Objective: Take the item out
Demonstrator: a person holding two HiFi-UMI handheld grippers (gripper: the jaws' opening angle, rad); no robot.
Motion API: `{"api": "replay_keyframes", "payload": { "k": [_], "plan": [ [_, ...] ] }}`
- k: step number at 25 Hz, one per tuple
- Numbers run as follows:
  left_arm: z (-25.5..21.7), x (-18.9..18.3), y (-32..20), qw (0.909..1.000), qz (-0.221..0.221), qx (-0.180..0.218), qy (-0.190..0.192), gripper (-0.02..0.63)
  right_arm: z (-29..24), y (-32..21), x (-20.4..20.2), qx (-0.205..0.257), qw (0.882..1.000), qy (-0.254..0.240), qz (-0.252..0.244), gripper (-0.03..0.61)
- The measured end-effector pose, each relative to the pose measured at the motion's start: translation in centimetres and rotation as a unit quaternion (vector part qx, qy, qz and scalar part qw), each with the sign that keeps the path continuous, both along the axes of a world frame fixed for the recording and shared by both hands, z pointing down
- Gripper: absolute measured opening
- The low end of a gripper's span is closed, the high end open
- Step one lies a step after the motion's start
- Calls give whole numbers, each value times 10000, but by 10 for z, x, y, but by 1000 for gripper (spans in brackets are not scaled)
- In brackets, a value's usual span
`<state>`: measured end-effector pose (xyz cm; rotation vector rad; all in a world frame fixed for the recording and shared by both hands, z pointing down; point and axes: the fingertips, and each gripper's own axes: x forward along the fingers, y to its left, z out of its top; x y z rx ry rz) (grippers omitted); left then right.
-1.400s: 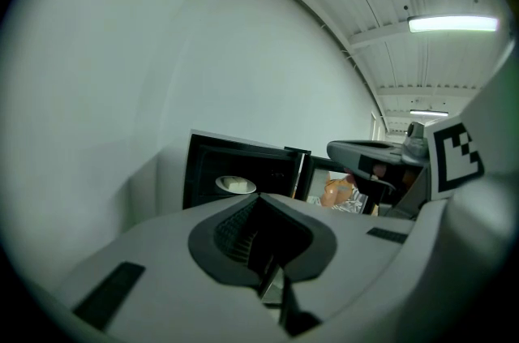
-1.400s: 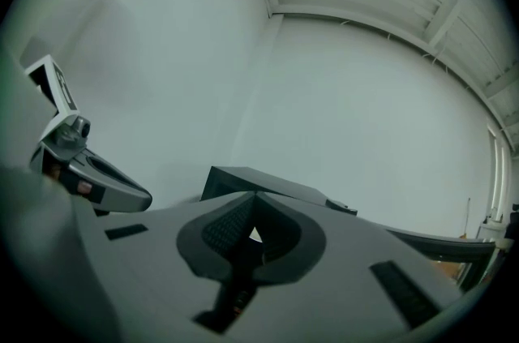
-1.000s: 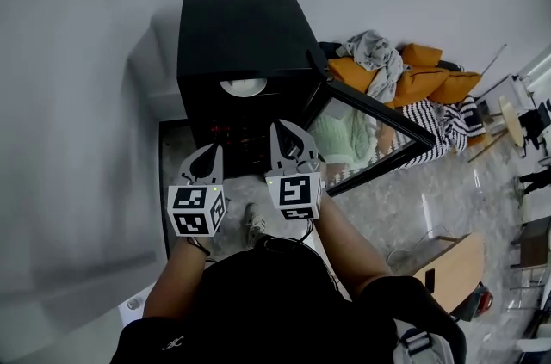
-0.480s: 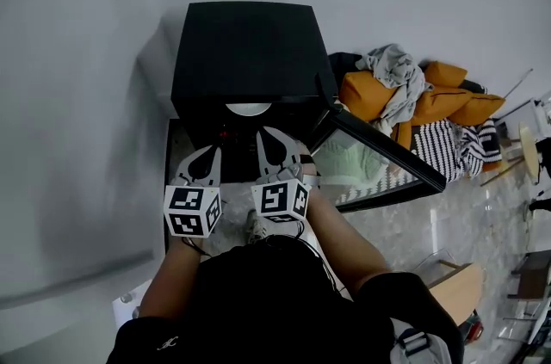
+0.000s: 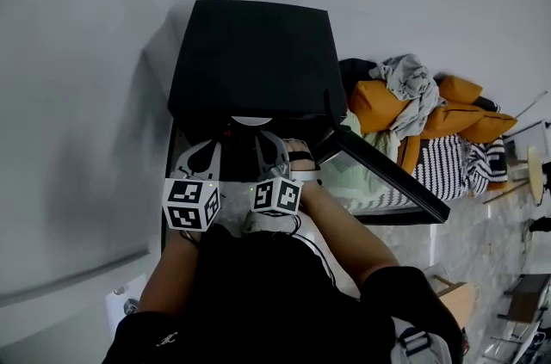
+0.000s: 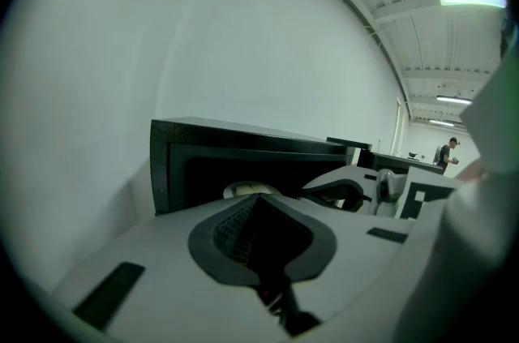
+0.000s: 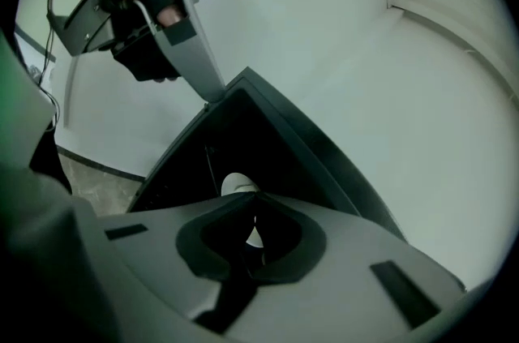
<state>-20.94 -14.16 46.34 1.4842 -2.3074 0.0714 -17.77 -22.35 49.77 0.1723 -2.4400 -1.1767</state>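
Head view puts the white dish [image 5: 250,120] inside the open black cabinet [image 5: 250,52], left gripper view shows the left gripper [image 6: 258,199] closed and empty, and right gripper view shows the right gripper [image 7: 253,207] likewise (the dish is probably rigid, slick and breakable, so pinch its near rim).

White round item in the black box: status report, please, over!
Left gripper shut, empty. Right gripper shut, empty. White round item inside black box cabinet, not yet gripped. Glass door open; nothing in the way.
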Motion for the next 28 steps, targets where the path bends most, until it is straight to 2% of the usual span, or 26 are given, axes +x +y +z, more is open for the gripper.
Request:
{"api": "replay_keyframes", "payload": {
  "k": [4, 7, 12, 19, 26, 28],
  "plan": [
    [2, -11, -4, 9999, 89, -75, 3, 8, 19, -3, -9, 213, 9990, 376, 120, 9],
    [5, -19, -5, 9996, 243, -136, -11, 8, 33, 0, -16, 256, 9979, 562, 207, 35],
    [5, -22, -3, 9986, 503, -144, 3, 8, 50, -3, -24, 371, 9941, 908, 453, 127],
    [14, -24, 5, 9970, 754, -154, 106, 8, 70, -2, -38, 1283, 9852, 1060, 407, 130],
    [19, -29, 15, 9959, 870, -185, 131, 8, 86, -15, -48, 1480, 9779, 1285, 721, 129],
    [20, -32, 17, 9961, 855, -184, 136, 8, 84, -19, -50, 1609, 9755, 1256, 816, 89]
  ]
}}
